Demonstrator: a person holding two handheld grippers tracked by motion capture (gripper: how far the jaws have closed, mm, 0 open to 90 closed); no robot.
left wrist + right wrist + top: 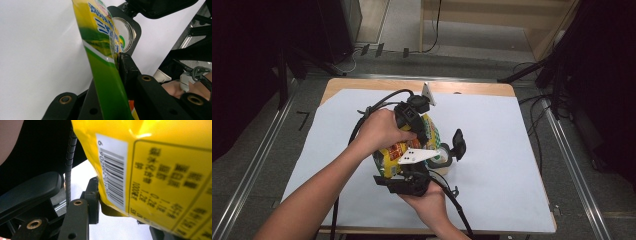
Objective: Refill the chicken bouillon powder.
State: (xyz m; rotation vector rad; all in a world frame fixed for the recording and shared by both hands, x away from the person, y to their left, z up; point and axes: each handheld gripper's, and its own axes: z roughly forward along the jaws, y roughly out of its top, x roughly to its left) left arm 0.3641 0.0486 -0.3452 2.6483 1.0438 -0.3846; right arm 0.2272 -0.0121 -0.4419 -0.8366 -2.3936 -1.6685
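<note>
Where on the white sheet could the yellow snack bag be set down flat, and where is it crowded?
Free: the white sheet right of the black stand, up to the table's edge, and the left part beyond the forearm. Crowded: the middle, where the left tool and right tool hold the yellow snack bag beside a cup.

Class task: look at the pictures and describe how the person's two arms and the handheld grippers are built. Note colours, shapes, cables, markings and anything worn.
Both forearms are bare, with no sleeves in view. Each hand carries a black two-jaw gripper: the left gripper and right gripper. A pale three-cornered plate with dark dots tops the right one. Thick black cables trail away. The jaw arms are matt black with brass-ringed holes.
</note>
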